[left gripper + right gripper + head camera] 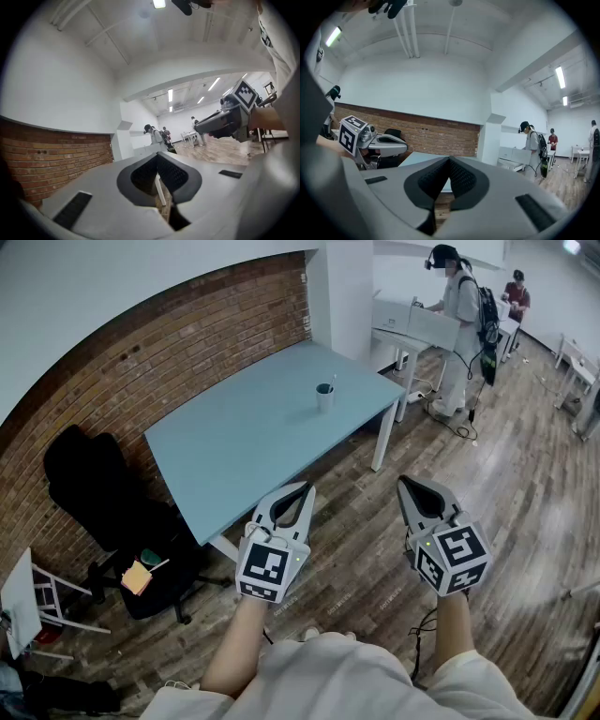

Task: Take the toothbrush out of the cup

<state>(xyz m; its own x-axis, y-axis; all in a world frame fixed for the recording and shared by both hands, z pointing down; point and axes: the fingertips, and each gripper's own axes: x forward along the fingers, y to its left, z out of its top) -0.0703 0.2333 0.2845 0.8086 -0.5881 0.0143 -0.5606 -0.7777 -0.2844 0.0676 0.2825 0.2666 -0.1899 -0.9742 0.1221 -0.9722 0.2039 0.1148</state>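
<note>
Chair: black, placed left of the counter.
Counter: pale blue. A cup is set upright near its far right corner, and the toothbrush is stood inside it.
Left hand-held gripper: jaws closed, empty, well apart from the cup.
Right hand-held gripper: jaws closed, empty.

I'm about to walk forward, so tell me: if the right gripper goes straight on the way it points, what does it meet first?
Probably the light blue table. The right gripper, jaws shut, has that table right behind its tips, with wood floor in between. Depth is hard to judge.
</note>
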